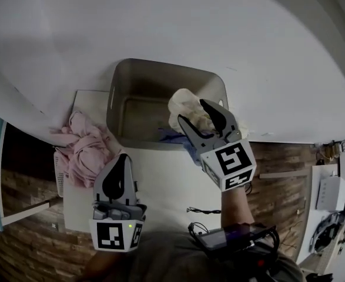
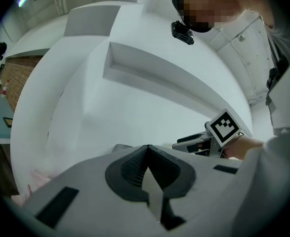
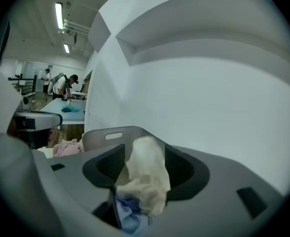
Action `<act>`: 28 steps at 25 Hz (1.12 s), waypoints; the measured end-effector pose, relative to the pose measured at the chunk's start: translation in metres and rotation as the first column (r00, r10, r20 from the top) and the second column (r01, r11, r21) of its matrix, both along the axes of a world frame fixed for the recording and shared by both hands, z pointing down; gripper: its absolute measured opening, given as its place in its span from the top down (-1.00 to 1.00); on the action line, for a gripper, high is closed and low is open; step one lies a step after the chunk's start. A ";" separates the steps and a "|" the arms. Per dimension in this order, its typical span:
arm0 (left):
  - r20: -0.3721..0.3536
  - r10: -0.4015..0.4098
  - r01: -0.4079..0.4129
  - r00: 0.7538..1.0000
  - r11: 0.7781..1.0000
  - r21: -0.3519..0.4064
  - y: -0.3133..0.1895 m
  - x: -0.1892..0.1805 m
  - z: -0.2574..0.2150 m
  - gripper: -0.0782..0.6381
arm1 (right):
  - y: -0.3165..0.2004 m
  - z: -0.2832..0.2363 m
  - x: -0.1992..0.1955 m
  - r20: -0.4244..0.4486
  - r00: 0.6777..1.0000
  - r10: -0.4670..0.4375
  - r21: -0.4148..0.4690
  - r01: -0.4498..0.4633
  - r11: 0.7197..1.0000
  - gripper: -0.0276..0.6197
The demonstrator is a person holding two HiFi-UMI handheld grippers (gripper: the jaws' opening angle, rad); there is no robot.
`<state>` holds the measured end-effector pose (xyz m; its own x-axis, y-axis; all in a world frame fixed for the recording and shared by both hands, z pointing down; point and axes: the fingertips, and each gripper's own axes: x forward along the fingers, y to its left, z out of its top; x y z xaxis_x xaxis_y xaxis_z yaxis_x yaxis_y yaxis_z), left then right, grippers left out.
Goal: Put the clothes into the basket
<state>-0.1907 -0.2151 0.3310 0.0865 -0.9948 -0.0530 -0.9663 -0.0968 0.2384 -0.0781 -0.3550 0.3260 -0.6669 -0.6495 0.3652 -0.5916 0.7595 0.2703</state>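
Left gripper (image 1: 122,159) sits closest, at 7 o'clock in head view, over white table (image 1: 160,184), pointing to 12. Jaws are pressed together with nothing between them. Just beyond its tip, at 9 o'clock, pink clothes (image 1: 84,148) lie heaped at table's left edge, outside basket.

Basket (image 1: 160,65) is at centre, toward 12. It is grey and rectangular, open side up, long axis 9-to-3, with a slot handle in left end wall. Inside, bare grey floor shows over left half. Blue cloth (image 1: 171,136) is bunched against near wall at basket's 5 o'clock.

Right gripper (image 1: 191,111) comes in from 5 o'clock, pointing to 11, tips over basket's right half. Jaws are about half apart. Cream cloth (image 1: 187,106) stands between them, above basket, not yet lying on its floor.

In right gripper view, cream cloth's long axis runs along jaws, 6-to-12. Its top end reaches past tips toward far basket wall, and its lower end is bunched near jaw base. Gaps show between it and both pads, so pads aren't pinching it. Blue cloth shows under it at 6 o'clock in that view; cannot tell if they touch.

Black device (image 1: 231,237) lies at 5 o'clock near bottom edge of head view. People (image 3: 61,83) stand far back at 9 o'clock in right gripper view.
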 end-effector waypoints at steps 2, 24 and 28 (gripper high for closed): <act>0.000 0.011 -0.011 1.000 1.000 -0.003 0.000 0.004 0.002 0.76 | 0.007 -0.004 0.002 -0.001 1.000 -0.009 0.013 0.009 1.000 0.10; 0.159 0.135 -0.138 0.978 0.990 0.009 0.075 0.135 -0.026 0.76 | 0.124 0.031 0.145 0.220 0.969 0.112 -0.018 -0.111 0.994 0.50; 0.184 0.143 -0.146 0.973 0.989 0.006 0.082 0.149 -0.028 0.76 | 0.136 0.052 0.152 0.255 0.959 0.125 -0.057 -0.114 0.992 0.80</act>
<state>-0.0416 -0.1326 0.3026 0.2393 -0.9700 -0.0419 -0.9688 -0.2414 0.0561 0.0743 -0.2186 0.3779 -0.6605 -0.7180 0.2196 -0.7241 0.6865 0.0665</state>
